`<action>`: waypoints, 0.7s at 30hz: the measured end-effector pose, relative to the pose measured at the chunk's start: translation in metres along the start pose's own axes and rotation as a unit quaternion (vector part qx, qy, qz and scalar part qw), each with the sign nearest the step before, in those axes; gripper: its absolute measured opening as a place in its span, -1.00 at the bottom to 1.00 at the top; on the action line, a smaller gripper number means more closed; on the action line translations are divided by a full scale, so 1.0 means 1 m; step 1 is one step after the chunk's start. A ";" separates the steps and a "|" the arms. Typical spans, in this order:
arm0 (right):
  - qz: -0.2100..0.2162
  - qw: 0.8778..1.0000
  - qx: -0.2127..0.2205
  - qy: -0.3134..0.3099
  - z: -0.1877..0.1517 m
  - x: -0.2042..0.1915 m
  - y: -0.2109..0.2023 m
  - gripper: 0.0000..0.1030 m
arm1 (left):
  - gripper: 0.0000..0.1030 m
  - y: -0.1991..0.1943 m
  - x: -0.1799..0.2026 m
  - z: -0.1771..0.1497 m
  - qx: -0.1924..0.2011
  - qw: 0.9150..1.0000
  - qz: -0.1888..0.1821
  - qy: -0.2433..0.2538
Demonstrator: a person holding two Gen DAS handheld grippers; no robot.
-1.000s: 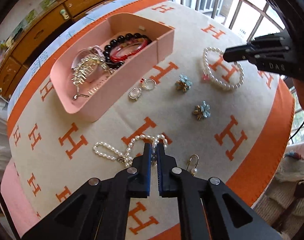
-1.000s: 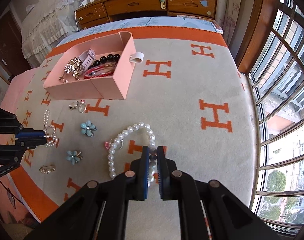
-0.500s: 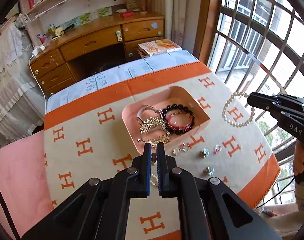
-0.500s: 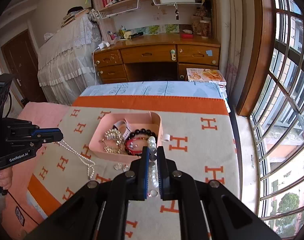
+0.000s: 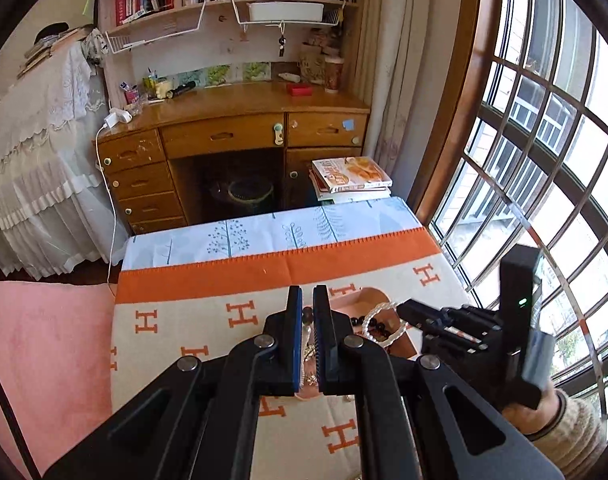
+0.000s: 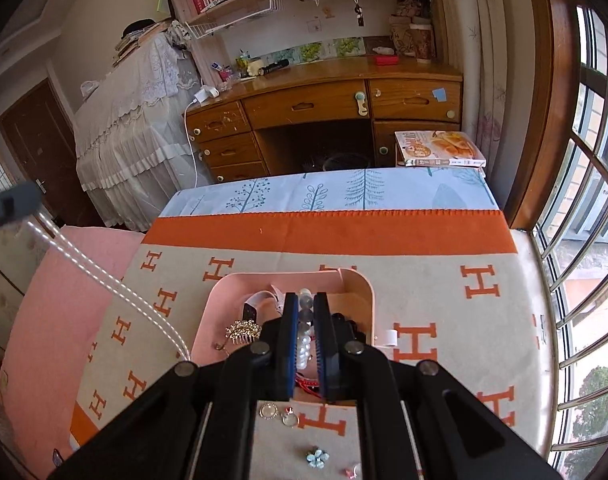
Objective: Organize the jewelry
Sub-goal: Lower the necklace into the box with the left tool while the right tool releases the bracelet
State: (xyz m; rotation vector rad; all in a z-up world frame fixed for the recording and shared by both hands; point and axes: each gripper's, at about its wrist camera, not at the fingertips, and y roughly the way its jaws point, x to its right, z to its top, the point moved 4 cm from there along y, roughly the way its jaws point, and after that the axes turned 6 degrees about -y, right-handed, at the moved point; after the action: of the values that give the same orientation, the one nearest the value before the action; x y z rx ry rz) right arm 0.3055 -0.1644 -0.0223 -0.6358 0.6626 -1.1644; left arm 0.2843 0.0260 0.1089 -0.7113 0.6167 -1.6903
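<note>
My right gripper is shut on a pearl bracelet and holds it above the pink tray. The tray holds a gold comb, dark beads and red bangles. My left gripper is shut on a pearl necklace; in the right wrist view the necklace hangs as a long strand from the upper left toward the tray's left side. In the left wrist view the right gripper holds the bracelet loop over the tray.
Two rings and a blue flower earring lie on the orange-H blanket in front of the tray. A white roll lies right of the tray. A wooden desk stands beyond; a window is at the right.
Both grippers have lifted their pearl pieces off the blanket and carried them over toward the pink tray. The views now tilt up and show the room.
</note>
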 end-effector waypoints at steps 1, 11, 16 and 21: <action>0.001 1.000 -0.010 0.003 -0.003 0.001 0.009 -0.85 | -0.94 -0.002 0.001 0.006 0.005 1.000 0.000 -0.001; 0.009 0.998 -0.056 0.028 -0.043 0.010 0.040 -0.84 | -0.94 0.024 0.010 0.032 0.021 1.000 0.013 0.004; 0.014 0.999 -0.049 0.018 -0.052 0.011 0.028 -0.84 | -0.94 0.051 0.003 0.027 0.008 1.000 0.026 -0.006; 0.016 0.999 -0.043 0.014 -0.055 0.012 0.022 -0.84 | -0.94 0.077 -0.002 0.018 -0.011 0.999 0.037 -0.005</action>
State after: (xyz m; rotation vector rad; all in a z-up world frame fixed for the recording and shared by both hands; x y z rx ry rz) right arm 0.2805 -0.1754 -0.0765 -0.6801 0.7465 -1.1217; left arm 0.3483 0.0102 0.0650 -0.7045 0.6481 -1.6132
